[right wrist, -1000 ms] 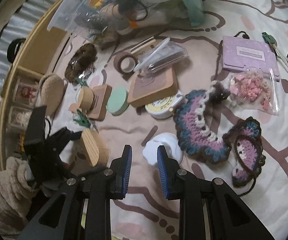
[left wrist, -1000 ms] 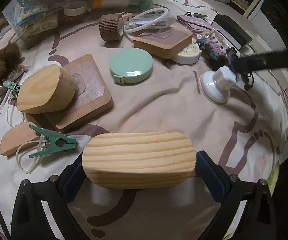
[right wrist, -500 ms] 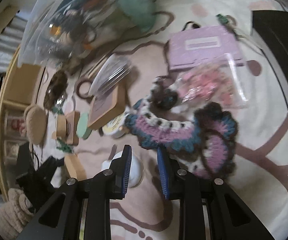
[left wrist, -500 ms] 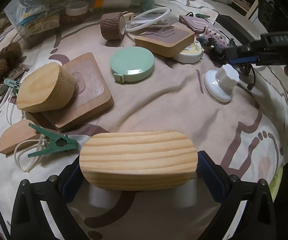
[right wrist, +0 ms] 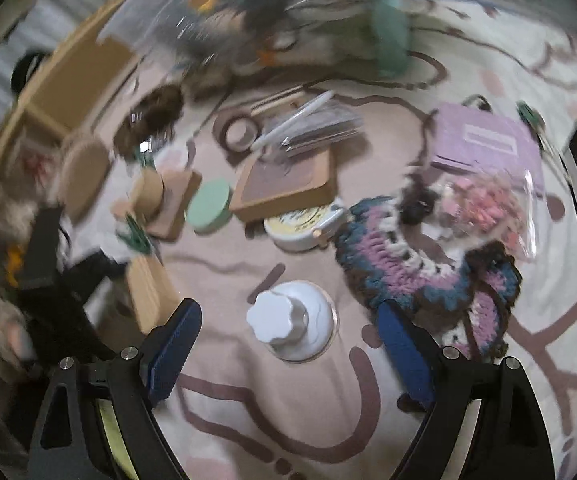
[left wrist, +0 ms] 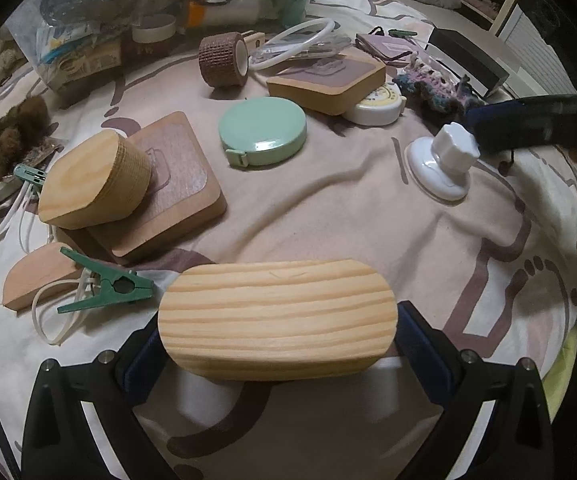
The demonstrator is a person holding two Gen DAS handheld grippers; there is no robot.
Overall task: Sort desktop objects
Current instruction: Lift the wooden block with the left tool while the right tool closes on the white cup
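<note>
My left gripper [left wrist: 278, 344] is shut on a long pale wooden block [left wrist: 276, 316], held just above the patterned cloth. In the right wrist view my right gripper [right wrist: 288, 336] hangs over a white suction knob [right wrist: 292, 320]. Its jaws are opening, wide apart on either side of the knob, and the pads do not touch it. The same knob [left wrist: 446, 164] shows in the left wrist view with the right gripper's blurred dark finger beside it. The left gripper and its block [right wrist: 148, 292] appear at the left of the right wrist view.
On the cloth lie a green tape measure [left wrist: 262, 130], wooden coasters [left wrist: 168, 184], a rounded wooden block [left wrist: 92, 180], a green clip [left wrist: 108, 286], a brown tape roll [left wrist: 222, 60], a white tape measure [right wrist: 300, 228], a crochet piece [right wrist: 416, 264], a lilac pouch [right wrist: 484, 140] and a clear bag of clutter [left wrist: 100, 28].
The right gripper's jaws went from shut to wide apart, and it swung back over the white knob. The left gripper and its block stayed put.
</note>
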